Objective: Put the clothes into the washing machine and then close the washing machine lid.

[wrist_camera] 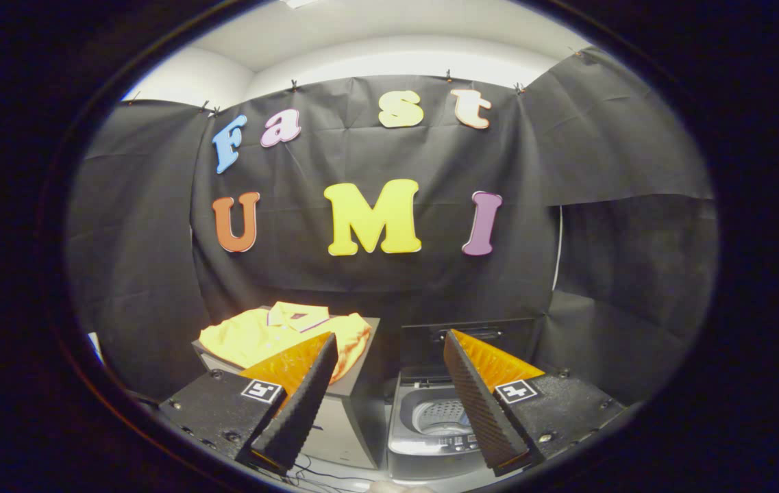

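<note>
A yellow polo shirt (273, 334) lies spread on top of a grey box-shaped stand (344, 418), beyond my left finger, which partly covers it. To its right stands a small top-loading washing machine (406, 445) with its dark lid (423, 342) raised upright at the back and the perforated drum (438, 416) showing. My gripper (389, 349) is held well short of both, open wide, with nothing between its fingers. The right finger overlaps the machine's right side.
Black cloth walls close in the booth behind and at both sides. A thin white cable (558, 246) runs down the right wall. Dark cables (324, 474) lie on the pale floor in front of the stand.
</note>
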Motion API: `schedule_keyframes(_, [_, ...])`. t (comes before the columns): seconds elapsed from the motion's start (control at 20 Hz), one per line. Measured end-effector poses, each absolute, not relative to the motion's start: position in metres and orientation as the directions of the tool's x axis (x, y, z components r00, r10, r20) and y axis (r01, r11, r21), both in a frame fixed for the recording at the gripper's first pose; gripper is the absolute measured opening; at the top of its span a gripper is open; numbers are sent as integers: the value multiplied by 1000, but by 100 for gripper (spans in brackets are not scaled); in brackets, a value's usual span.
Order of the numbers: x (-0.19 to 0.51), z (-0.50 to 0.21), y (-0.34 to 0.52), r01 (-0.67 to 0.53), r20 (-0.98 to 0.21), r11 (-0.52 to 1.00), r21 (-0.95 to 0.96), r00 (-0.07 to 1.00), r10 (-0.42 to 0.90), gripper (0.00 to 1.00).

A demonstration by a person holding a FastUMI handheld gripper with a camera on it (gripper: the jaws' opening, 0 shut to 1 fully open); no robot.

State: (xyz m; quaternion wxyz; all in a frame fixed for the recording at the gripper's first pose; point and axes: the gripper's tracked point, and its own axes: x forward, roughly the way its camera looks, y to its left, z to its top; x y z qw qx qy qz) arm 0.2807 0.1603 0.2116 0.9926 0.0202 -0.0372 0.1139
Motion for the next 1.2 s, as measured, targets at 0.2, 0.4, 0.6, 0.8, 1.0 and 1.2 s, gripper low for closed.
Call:
schedule_keyframes(0.2, [322,221,214,-283,41,958,55,959,281,98])
schedule_keyframes(0.4, [353,229,275,-353,22,934,54,936,352,98])
schedule_keyframes(0.6, [375,228,330,-395,0,917,59,918,396,98])
schedule_keyframes(0.8, [401,212,373,-403,-60,912,76,911,407,98])
schedule_keyframes(1.0, [431,192,400,-379,-122,921,91,913,388,98])
schedule_keyframes(1.2, [457,166,423,-351,-213,930,108,906,367,98])
